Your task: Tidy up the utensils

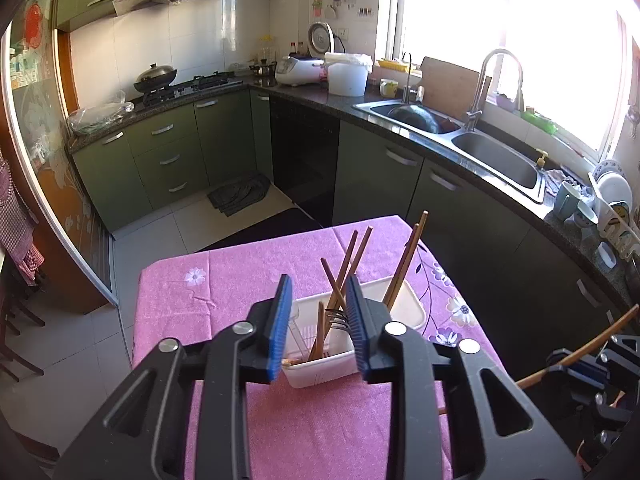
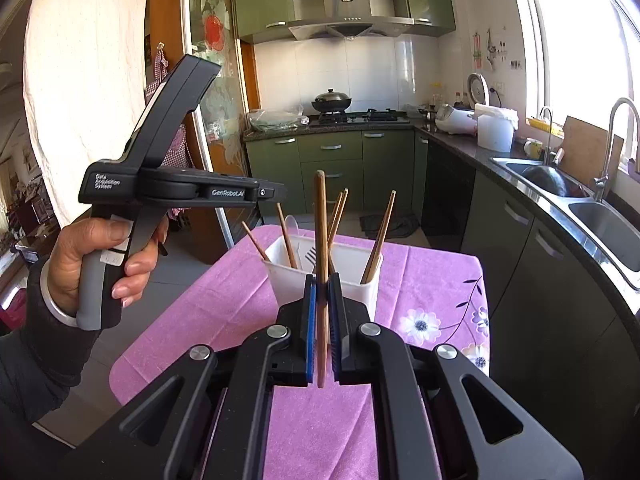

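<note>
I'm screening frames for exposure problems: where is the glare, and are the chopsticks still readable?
Left wrist view: the window is blown out white, yet the chopsticks in the white holder stay sharp; fisheye bends the counter. Right wrist view: the window glares less, and the chopstick in the right gripper is crisp.

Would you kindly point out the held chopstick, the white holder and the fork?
chopstick (image 2: 321,280), right wrist view, mid shaft just above the claw pads.
white holder (image 2: 280,276), right wrist view, its front left wall.
fork (image 1: 338,319), left wrist view, its dark tines.
</note>
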Available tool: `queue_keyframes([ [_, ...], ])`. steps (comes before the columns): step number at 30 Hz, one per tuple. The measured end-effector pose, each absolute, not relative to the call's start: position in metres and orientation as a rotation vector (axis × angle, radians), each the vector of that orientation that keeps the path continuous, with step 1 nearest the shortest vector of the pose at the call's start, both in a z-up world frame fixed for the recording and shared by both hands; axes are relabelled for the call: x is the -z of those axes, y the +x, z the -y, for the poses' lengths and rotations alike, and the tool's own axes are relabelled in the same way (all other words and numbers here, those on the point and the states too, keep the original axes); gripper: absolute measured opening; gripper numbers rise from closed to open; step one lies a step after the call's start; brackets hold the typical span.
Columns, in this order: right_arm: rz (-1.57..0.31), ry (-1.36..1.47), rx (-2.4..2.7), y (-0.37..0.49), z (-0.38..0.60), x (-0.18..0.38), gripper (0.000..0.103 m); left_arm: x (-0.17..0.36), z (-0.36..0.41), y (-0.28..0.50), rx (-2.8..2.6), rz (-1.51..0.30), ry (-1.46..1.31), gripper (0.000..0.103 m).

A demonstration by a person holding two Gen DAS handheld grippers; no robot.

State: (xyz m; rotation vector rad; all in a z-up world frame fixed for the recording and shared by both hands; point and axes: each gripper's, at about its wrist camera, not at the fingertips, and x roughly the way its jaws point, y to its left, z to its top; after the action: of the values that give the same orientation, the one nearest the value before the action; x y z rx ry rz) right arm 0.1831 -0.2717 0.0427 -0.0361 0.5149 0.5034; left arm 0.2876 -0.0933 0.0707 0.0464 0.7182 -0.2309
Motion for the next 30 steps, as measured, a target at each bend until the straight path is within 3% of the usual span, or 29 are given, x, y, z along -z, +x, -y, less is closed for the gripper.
queue_keyframes([
  [5,-0.451,-0.032,-0.492,0.19,0.272,-0.076,0.007,-0.091,0.08,0.257,0.247,-0.638,0.019,0.038],
  [12,-0.381,-0.014,-0.483,0.212,0.261,-0.114,0.007,-0.086,0.061,0.201,0.197,-0.544,0.024,0.07],
  [14,-0.365,-0.003,-0.462,0.222,0.26,-0.121,0.007,-0.08,0.054,0.185,0.169,-0.517,0.02,0.084],
  [15,-0.366,0.008,-0.458,0.23,0.26,-0.123,0.007,-0.077,0.05,0.177,0.153,-0.5,0.012,0.096],
  [30,-0.454,0.046,-0.41,0.301,0.251,-0.076,0.007,-0.022,0.026,0.139,0.048,-0.528,-0.042,0.097],
])
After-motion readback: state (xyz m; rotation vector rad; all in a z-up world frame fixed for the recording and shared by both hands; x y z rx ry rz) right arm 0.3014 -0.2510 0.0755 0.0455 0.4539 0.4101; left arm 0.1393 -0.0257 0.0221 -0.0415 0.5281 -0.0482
